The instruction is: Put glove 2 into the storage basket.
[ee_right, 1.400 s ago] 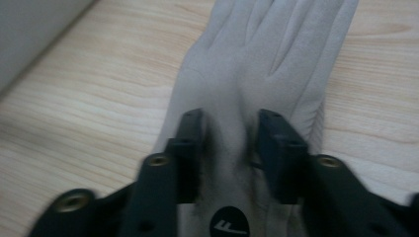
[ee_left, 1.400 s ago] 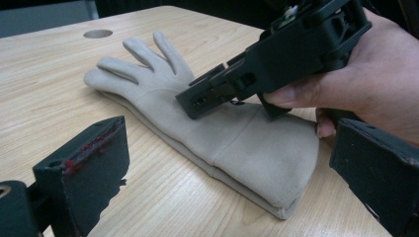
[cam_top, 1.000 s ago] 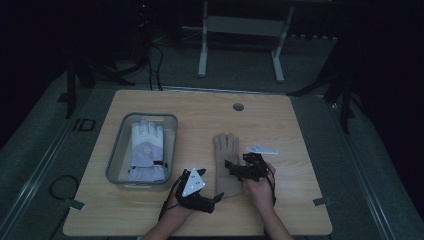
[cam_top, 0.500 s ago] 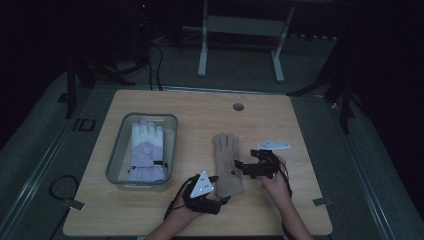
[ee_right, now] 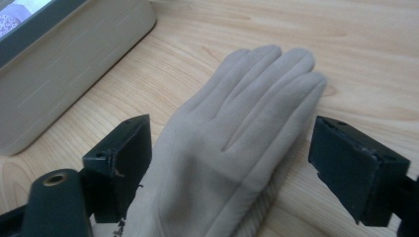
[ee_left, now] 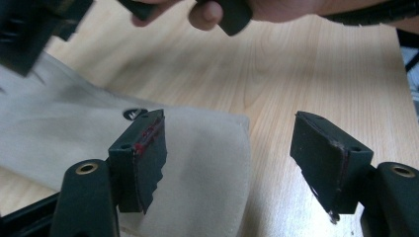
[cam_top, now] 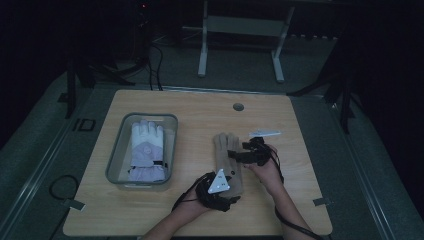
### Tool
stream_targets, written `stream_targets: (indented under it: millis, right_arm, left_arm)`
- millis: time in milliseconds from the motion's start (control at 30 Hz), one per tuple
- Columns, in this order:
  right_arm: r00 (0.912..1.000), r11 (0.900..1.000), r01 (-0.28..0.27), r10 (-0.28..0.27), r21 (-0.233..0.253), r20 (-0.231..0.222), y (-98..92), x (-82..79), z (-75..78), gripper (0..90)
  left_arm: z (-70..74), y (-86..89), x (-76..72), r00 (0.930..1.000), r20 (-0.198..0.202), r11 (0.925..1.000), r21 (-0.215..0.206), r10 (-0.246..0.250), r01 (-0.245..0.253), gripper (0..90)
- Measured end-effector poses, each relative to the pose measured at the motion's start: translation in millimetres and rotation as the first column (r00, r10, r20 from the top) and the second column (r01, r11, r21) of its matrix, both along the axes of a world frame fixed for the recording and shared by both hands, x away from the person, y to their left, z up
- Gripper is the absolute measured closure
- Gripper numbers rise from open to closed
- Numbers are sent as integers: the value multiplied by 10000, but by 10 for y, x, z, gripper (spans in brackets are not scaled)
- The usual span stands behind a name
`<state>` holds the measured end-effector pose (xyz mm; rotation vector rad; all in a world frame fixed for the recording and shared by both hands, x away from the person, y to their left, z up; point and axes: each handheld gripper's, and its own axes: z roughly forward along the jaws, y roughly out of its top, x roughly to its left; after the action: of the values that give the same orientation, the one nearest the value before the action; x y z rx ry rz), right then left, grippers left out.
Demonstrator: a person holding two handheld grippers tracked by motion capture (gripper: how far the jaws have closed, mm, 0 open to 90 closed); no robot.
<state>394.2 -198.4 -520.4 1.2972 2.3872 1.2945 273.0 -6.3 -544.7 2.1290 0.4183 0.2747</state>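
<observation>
The wooden tabletop (cam_top: 200, 115) carries everything here, with a small round hole (cam_top: 238, 107) near its far edge. On its left part sits a grey tray (cam_top: 114, 165), and a white and pale purple glove (cam_top: 146, 150) lies flat inside it, fingers pointing away from the person.

Near the middle of the tabletop, just right of the tray, a beige glove (cam_top: 224, 150) lies flat with its fingers pointing to the far edge and its cuff toward the person. In the right gripper view the same beige glove (ee_right: 237, 133) spreads out palm-flat on the wood, with the tray's wall at the upper left.

The left gripper (cam_top: 218, 192) sits over the cuff end of the beige glove. In the left gripper view its jaws stand wide apart, one over the cloth and the other out over bare wood beyond the cuff edge; they hold nothing.

The right gripper (cam_top: 240, 155) is at the glove's right side, about level with its palm. Its jaws are also wide apart, one on each side of the glove's hand part, and grip nothing; whether they touch the cloth is hard to tell.

A small white strip (cam_top: 265, 133) lies on the tabletop just beyond the right gripper.
</observation>
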Motion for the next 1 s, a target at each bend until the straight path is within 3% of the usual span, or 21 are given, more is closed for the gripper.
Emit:
stream_targets:
  millis: [233,367,533,600,667,767,967,1000]
  right_arm:
    - [9963,9998,-198,190,-84,-842,39,158,-220,241]
    - [9900,9994,-296,273,-149,-1387,36,171,-306,317]
    - [9886,9972,-738,714,-128,-1327,58,151,-329,581]
    - [9919,9970,-724,690,-280,-1064,71,122,-307,667]
    - [9962,9945,-709,668,-769,-554,114,80,-271,695]
    - [9986,9943,-496,475,-939,-244,131,72,-231,709]
    - [9984,9949,-452,420,-907,-368,130,97,-205,714]
    - [9983,9936,-482,447,-1021,-362,150,92,-198,716]
  left_arm:
    - [-124,-15,95,9983,-574,9966,818,-63,110,375]
    - [-181,0,119,9977,-672,9957,921,-75,137,391]
    - [-182,-26,127,9981,-619,9929,1186,-18,92,417]
    - [-180,-40,119,9988,-486,9905,1374,-25,92,415]
    - [-176,-54,110,9992,-398,9879,1552,13,49,414]
    - [-168,-67,113,9990,-398,9853,1702,199,-128,413]
    - [-138,-78,143,9985,-449,9804,1960,303,-210,421]
    - [-129,-85,149,9986,-429,9785,2049,324,-230,480]
